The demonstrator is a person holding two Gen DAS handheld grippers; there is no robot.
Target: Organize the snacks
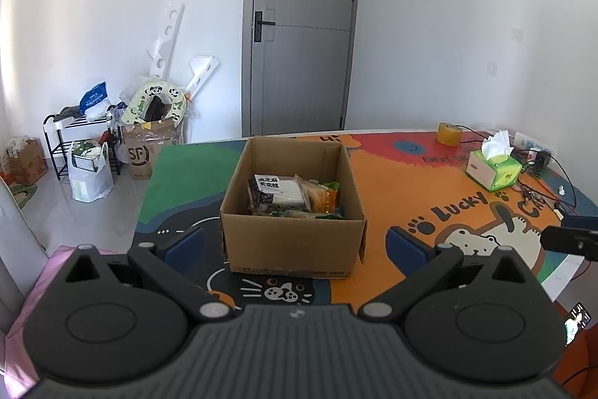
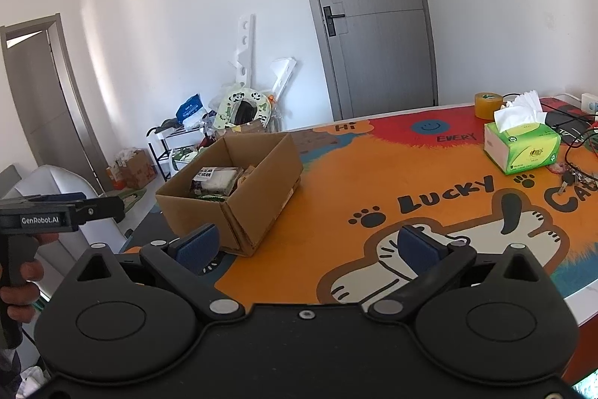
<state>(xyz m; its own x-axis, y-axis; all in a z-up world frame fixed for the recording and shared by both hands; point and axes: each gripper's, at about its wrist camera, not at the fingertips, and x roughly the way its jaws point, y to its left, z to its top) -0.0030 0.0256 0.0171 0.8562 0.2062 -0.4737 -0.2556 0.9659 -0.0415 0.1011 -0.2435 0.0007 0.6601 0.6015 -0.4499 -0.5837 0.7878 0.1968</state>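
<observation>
the table (image 1: pixel 373 182), under its bright cartoon cover, carries everything, and one cardboard box (image 1: pixel 293 238) stands straight ahead of the left gripper (image 1: pixel 295 243), framed between its spread blue pads (image 1: pixel 185 243). the box sits forward and to the left of the right gripper (image 2: pixel 308 245). both claws are wide apart and hold nothing.

the snacks (image 1: pixel 287 195) lie packed in the far half of the box, beyond the near wall. no loose packet shows on the table, so the filling looks close to finished, and what remains is probably tidying the packets or squaring the box. to do that well, i would lift a claw above the near rim before going forward, come down from above onto the top packet, and close gently, since wrappers crumple and slide.

counted, largest first: one table, one box, one green tissue box (image 2: pixel 523 146) far ahead on the right claw's right, one tape roll (image 2: pixel 489 105) beyond it. snack packets: at least three, and the overlap hides the rest.
</observation>
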